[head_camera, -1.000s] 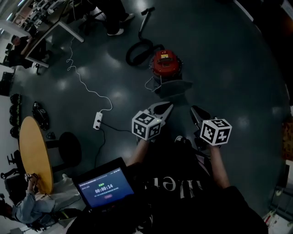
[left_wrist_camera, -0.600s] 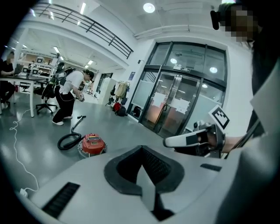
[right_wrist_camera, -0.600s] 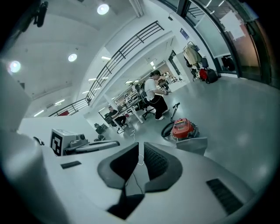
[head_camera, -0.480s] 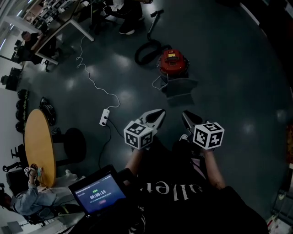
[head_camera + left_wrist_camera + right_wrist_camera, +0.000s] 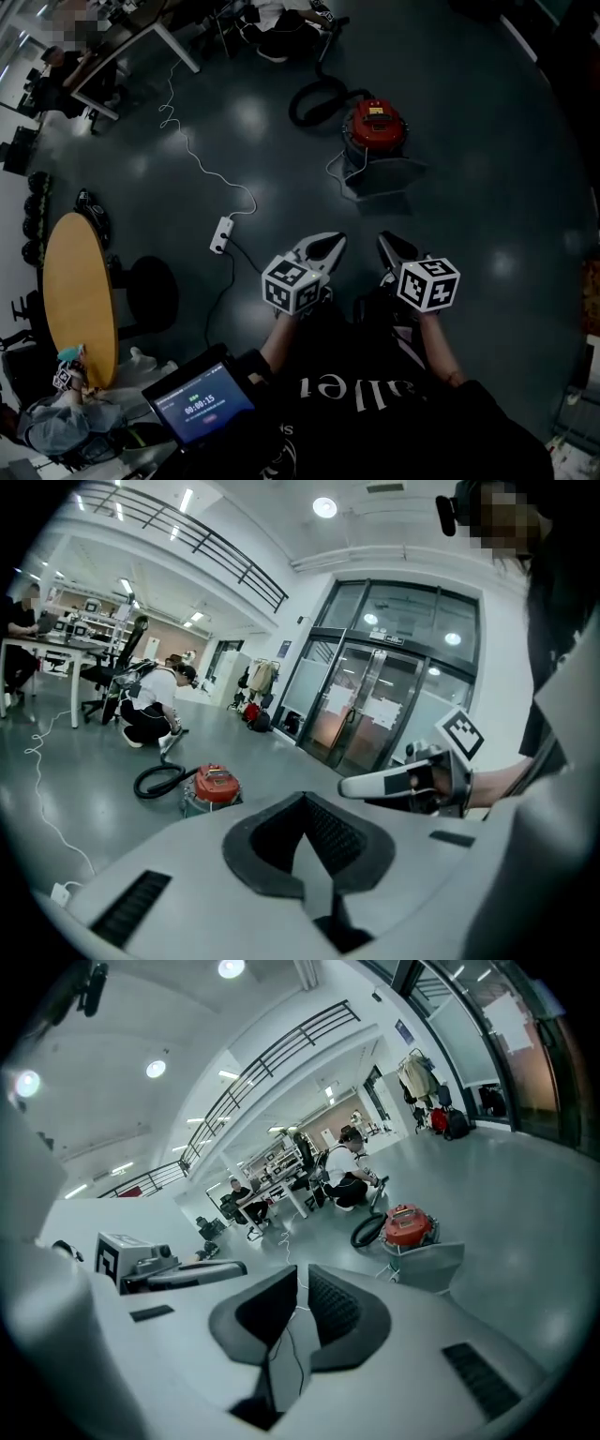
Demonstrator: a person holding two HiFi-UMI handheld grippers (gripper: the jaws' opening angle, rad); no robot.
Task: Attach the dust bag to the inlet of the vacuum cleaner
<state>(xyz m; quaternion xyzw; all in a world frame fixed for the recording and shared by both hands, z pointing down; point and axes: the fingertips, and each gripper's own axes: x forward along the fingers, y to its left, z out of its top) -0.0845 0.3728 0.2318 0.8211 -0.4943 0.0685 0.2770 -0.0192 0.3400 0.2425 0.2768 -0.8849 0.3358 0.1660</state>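
Vacuum cleaner (image 5: pixel 375 127): red, sitting on floor (image 5: pixel 487 187), well ahead of both tongs.
Dust bag (image 5: pixel 382 175): grey, lying just beside vacuum cleaner, on its near side.
Hose (image 5: pixel 314 98): curling away on far side.
Left tongs (image 5: pixel 330 244): jaws pressing together, carrying nothing.
Right tongs (image 5: pixel 386 244): showing only a thin slit, nothing in it.
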